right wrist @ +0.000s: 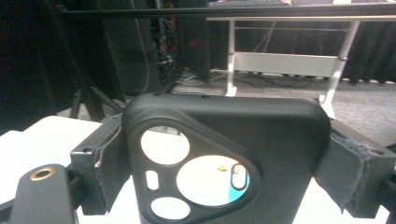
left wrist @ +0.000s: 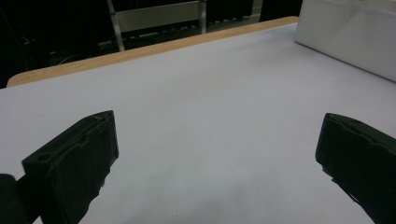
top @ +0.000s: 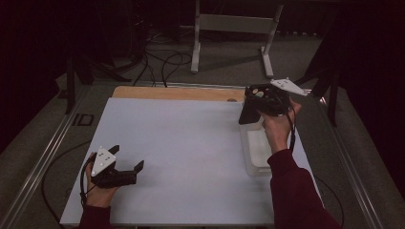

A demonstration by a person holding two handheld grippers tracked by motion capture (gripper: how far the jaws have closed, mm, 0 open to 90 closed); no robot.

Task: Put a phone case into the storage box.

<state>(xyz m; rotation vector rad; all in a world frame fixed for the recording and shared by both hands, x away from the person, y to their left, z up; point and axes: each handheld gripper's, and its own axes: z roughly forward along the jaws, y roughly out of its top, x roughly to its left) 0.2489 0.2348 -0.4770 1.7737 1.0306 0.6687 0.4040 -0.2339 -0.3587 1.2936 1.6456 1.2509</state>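
Observation:
My right gripper (top: 258, 98) is raised over the table's far right, shut on a black phone case (top: 249, 113) that hangs down from its jaws. In the right gripper view the phone case (right wrist: 266, 135) fills the space between the two jaws of my right gripper (right wrist: 224, 163), its camera cut-outs facing me. My left gripper (top: 127, 157) rests low at the near left of the white mat (top: 186, 143), open. The left gripper view shows only bare mat between the jaws of my left gripper (left wrist: 219, 121).
A shallow white container (top: 255, 160) sits on the mat under my right hand; its wall (left wrist: 350, 39) lies far right in the left gripper view. A wooden table edge (top: 172, 92) runs along the back. Beyond it are a white frame stand (top: 234, 24) and floor cables (top: 162, 62).

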